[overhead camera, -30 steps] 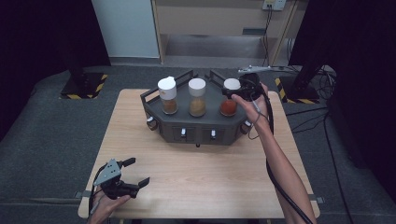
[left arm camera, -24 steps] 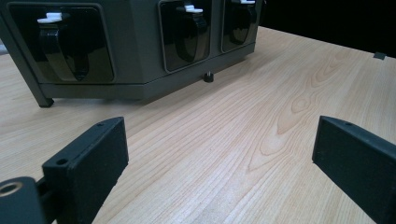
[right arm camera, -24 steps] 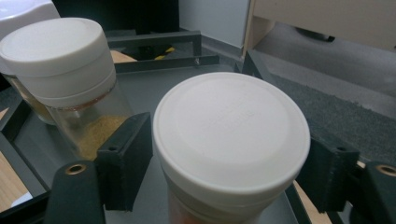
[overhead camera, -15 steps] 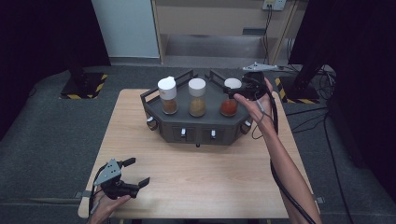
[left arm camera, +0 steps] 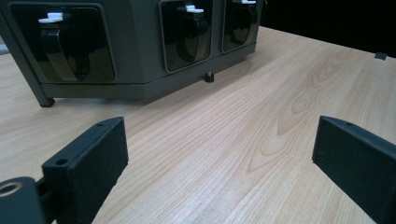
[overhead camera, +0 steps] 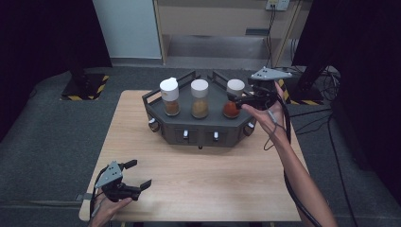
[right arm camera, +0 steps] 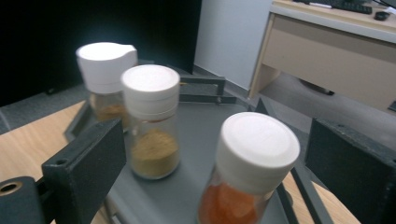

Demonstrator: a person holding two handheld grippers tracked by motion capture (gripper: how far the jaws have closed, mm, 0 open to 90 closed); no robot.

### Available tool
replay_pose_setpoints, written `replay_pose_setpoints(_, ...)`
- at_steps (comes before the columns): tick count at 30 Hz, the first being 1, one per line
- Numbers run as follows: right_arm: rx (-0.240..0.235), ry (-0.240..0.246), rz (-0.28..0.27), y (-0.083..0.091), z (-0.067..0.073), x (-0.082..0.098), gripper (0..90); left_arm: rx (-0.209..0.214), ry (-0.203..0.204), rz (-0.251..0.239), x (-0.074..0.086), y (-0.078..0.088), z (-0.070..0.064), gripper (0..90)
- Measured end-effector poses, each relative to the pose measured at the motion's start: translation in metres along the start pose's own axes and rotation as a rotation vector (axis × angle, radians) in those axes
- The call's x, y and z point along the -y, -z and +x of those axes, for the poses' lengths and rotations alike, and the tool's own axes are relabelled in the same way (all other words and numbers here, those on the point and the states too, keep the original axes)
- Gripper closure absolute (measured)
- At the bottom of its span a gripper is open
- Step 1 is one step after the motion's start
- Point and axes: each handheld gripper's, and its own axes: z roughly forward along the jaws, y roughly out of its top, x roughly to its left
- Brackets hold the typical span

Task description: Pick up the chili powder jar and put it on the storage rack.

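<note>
Left gripper (overhead camera: pixel 137 174), matte black blocky jaws spread wide, nothing between, near left on pale wood-grain table (overhead camera: pixel 227 189). Beyond: dark grey angular plastic rack (overhead camera: pixel 208 135). On it, three clear glass jars, white round caps: brown powder (overhead camera: pixel 170 97), tan (overhead camera: pixel 199 98), orange-red powder jar (overhead camera: pixel 232 99) far right. Right gripper (overhead camera: pixel 239 99) jaws just opened wide, flanking orange-red jar, not pressing.

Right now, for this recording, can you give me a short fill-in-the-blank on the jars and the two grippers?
1. The grey rack carries ___ spice jars.
2. All the jars have ___ caps.
3. The right gripper is beside the jar of ___ powder.
4. The left gripper, jaws open, hovers over the ___ table.

Missing: three; white; red; wooden
</note>
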Motion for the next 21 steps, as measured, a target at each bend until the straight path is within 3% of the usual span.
replay_pose_setpoints(12,-0.058,-0.017,-0.055,0.038,0.007,0.036,4.8,-0.008,0.009,-0.001,0.000,0.000,0.000,2.5)
replay_pose_setpoints(21,-0.075,-0.026,-0.066,0.058,0.023,0.064,4.9,-0.009,0.005,0.000,0.000,0.000,-0.001,2.5)
